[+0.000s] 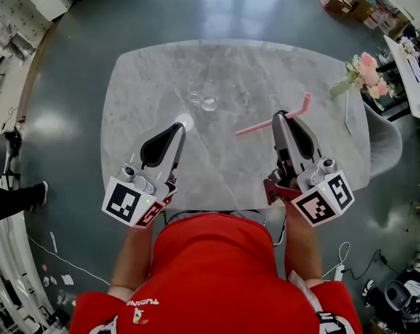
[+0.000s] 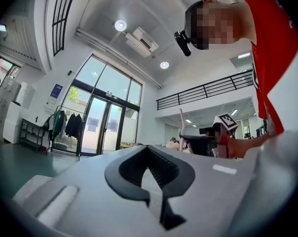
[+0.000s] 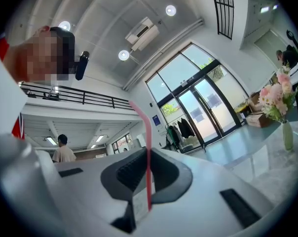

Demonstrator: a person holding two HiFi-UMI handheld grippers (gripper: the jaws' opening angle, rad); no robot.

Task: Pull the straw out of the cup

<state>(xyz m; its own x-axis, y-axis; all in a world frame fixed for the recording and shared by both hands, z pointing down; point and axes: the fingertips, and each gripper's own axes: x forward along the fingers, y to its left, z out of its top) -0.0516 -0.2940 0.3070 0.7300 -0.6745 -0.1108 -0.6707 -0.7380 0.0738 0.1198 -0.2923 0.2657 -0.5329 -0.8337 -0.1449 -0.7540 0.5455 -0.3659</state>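
Nearest the head camera is the person's red top (image 1: 217,270). Both forearms extend forward from it over the grey marble desk (image 1: 161,75).

Left gripper (image 1: 183,122): positioned over the left half of the desk, pointing away from the person. In the left gripper view its fingers (image 2: 124,172) are brought together. Nothing is between them.

Right gripper (image 1: 283,117): positioned over the right half of the desk, also pointing away from the person. Its fingers (image 3: 168,174) are narrow and clamped on the pink straw (image 1: 265,125).

Straw position: in the right gripper view the straw (image 3: 148,147) runs upright through the slot between the finger pads and projects above them, where its top bends over. In the head view it lies across the fingertips. One end extends left and toward the person; the bent end extends right and away from the person. The straw is held above the desk, entirely clear of the cup.

Beyond the left gripper, the clear cup (image 1: 208,103) stands on the desk, left of the straw and apart from it.

Farther out, a vase of pink flowers (image 1: 366,72) stands at the desk's right edge.
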